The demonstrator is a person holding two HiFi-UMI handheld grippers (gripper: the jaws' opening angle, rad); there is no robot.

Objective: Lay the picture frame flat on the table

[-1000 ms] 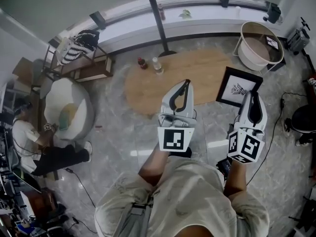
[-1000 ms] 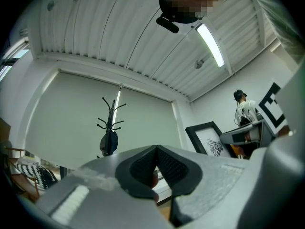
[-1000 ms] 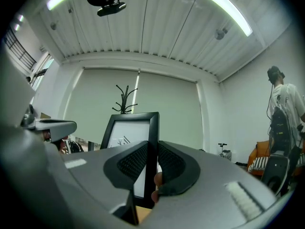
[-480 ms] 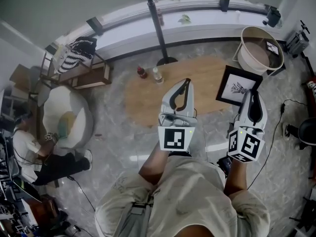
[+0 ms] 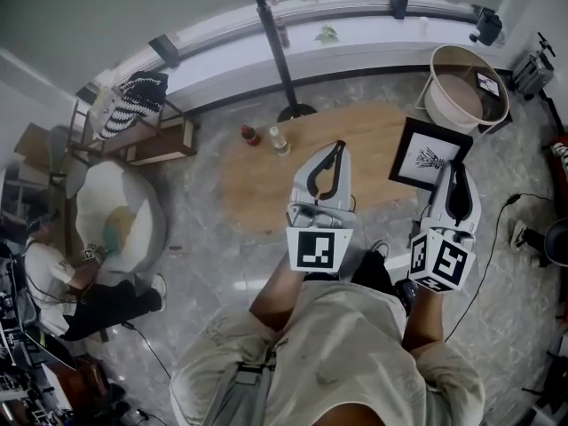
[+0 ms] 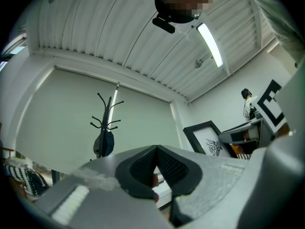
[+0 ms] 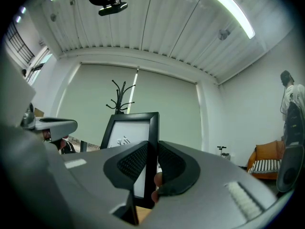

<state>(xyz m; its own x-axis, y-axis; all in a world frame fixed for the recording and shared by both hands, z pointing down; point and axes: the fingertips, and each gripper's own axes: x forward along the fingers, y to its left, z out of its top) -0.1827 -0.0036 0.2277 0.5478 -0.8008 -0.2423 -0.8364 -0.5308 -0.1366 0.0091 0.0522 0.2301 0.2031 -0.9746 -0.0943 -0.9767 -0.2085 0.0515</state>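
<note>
**Holding the framed print upright at the table's right end**

Clamping the black-rimmed rectangular picture frame (image 5: 429, 154) with its white print, the right gripper (image 5: 456, 170) has both dark ribbed pads pressed on the frame's right-hand upright edge. In the right gripper view the frame stands upright between the jaws and rises above them, with most of it spreading to the left of the tips. A strip of wood shows below the frame. Whether its lower edge touches the wood cannot be told.

The left gripper (image 5: 335, 149) is carried alongside, well apart from the frame. Its pads meet at the tips, with nothing between them. From its own view the frame shows off to the right of its jaws.

Both grippers point out over the oval light-wood table (image 5: 266, 171). The left one is above the table's middle, and the right one is at its right end, where the frame is held.

Ahead and to the left of the left gripper's tips, a small dark bottle with a red top (image 5: 251, 135) and a clear plastic bottle (image 5: 280, 140) stand close together on the table's far edge. A black coat stand (image 5: 271, 43) rises beyond them. Past the frame, further out from the right gripper, sits a round white tub (image 5: 444, 105).
</note>
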